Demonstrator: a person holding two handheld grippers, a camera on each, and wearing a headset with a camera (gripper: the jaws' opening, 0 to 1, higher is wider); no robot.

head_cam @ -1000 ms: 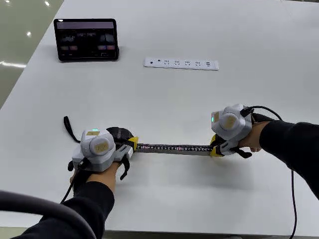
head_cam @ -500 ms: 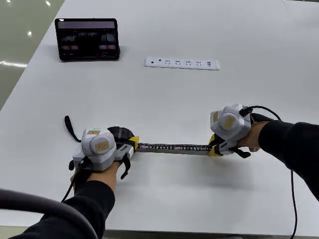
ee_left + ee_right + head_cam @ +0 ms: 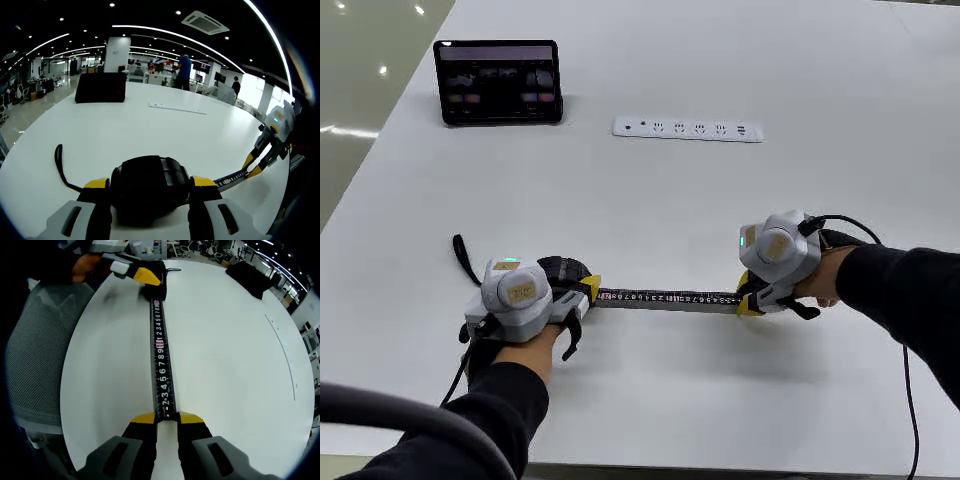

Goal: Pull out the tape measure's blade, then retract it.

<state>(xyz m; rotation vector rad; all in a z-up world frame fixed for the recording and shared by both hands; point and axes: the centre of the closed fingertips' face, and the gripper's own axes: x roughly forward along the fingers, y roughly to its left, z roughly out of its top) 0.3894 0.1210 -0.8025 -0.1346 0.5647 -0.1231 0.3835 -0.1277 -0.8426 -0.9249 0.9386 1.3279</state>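
Note:
A black tape measure case [image 3: 563, 272] rests on the white table [image 3: 650, 210], and my left gripper [image 3: 578, 290] is shut on its sides. In the left gripper view the case [image 3: 150, 172] sits between the yellow-tipped fingers of the left gripper [image 3: 150, 182]. The blade [image 3: 665, 297] runs flat along the table to the right. My right gripper [image 3: 748, 296] is shut on its end. The right gripper view looks down the numbered blade [image 3: 162, 360] from the right gripper [image 3: 167, 418] to the case at the far end.
A dark tablet [image 3: 498, 82] stands at the back left, with a white power strip [image 3: 687, 129] to its right. The case's black wrist strap [image 3: 465, 258] trails on the table to the left. The table's front edge [image 3: 670, 468] lies close behind both hands.
My right gripper has moved a little to the left, toward the case, and the pulled-out stretch of blade is slightly shorter. The left gripper has stayed in place.

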